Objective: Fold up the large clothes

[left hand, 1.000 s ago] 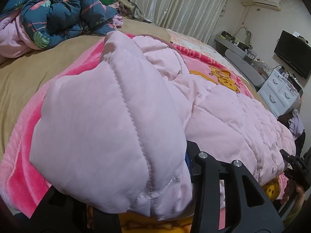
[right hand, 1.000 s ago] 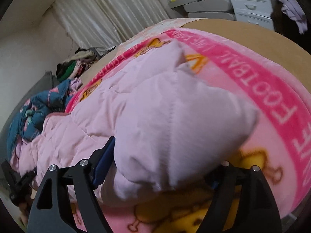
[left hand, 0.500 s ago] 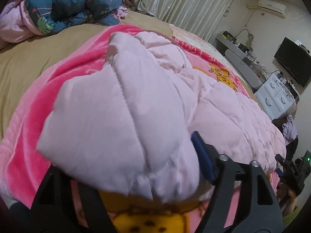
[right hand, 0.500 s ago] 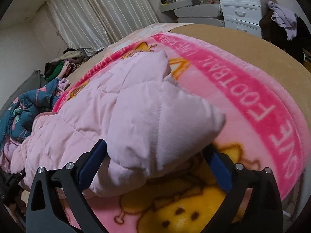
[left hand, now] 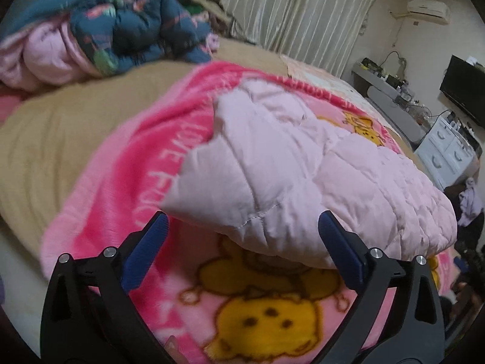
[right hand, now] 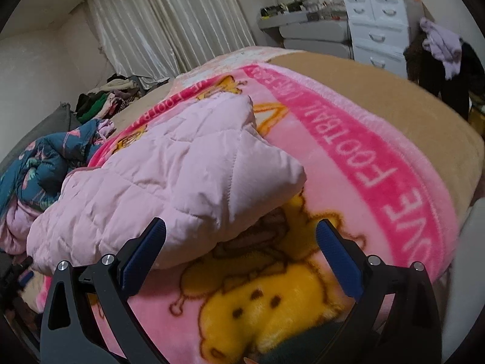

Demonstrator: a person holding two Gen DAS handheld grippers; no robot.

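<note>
A pale pink quilted jacket (left hand: 303, 176) lies folded on a bright pink cartoon blanket (left hand: 127, 182) on the bed. My left gripper (left hand: 242, 248) is open and empty, its blue pads just short of the jacket's near folded edge. In the right wrist view the same jacket (right hand: 169, 182) lies on the blanket (right hand: 379, 182). My right gripper (right hand: 241, 251) is open and empty, its left pad beside the jacket's near edge, not clamping it.
A heap of dark blue patterned and pink bedding (left hand: 115, 39) sits at the bed's far left. Curtains (left hand: 297, 12) hang behind. A white drawer unit (right hand: 376, 27), grey shelf and TV (left hand: 463, 91) stand beyond the bed. Clothes pile (right hand: 103, 100) by the wall.
Both grippers opened and let go of the jacket's sleeves, then drew back toward me. The jacket now rests folded on the blanket.
</note>
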